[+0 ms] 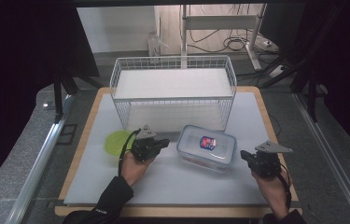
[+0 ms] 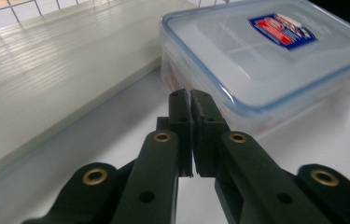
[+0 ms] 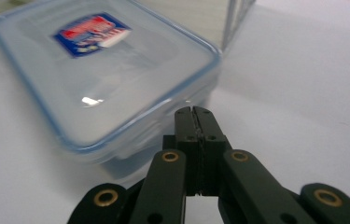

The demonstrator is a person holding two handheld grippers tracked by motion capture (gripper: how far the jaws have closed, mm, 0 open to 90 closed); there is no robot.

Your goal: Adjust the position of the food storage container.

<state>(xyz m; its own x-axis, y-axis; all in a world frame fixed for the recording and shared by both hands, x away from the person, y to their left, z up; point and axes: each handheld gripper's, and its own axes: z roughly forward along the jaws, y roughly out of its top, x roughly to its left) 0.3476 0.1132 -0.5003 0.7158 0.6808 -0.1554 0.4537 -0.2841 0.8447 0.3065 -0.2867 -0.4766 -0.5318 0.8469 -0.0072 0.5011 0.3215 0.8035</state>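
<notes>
Food container [image 1: 206, 147]: a clear, lidded plastic box with a blue-edged lid and a red and blue label on top; it sits on the table [image 1: 172, 182] near the middle, just in front of the wire rack [image 1: 172, 88], toward the right half.
Contents: something red shows through the near wall; what it is cannot be told.
Left tongs [image 1: 163, 142]: jaws pressed together with nothing between them; tips near the container's left end, not touching it as far as the left gripper view shows [image 2: 191, 100].
Right tongs [image 1: 243, 154]: jaws closed and empty; tips close to the container's right end [image 3: 193, 114], apart from it.
Green lid [image 1: 116, 142]: a flat yellow-green disc on the table toward the left edge, partly behind the left tongs.
Handling, as a judgement: the box looks stiff and fairly light, with smooth walls that would slip under a pinch; the lid may flex if squeezed from above.
Where to take hold, as a judgement: the short ends under the lid's rim or at the latch flaps, one tongs on each end, both needing to open first.
Risk: a one-sided grip could tilt the box.
</notes>
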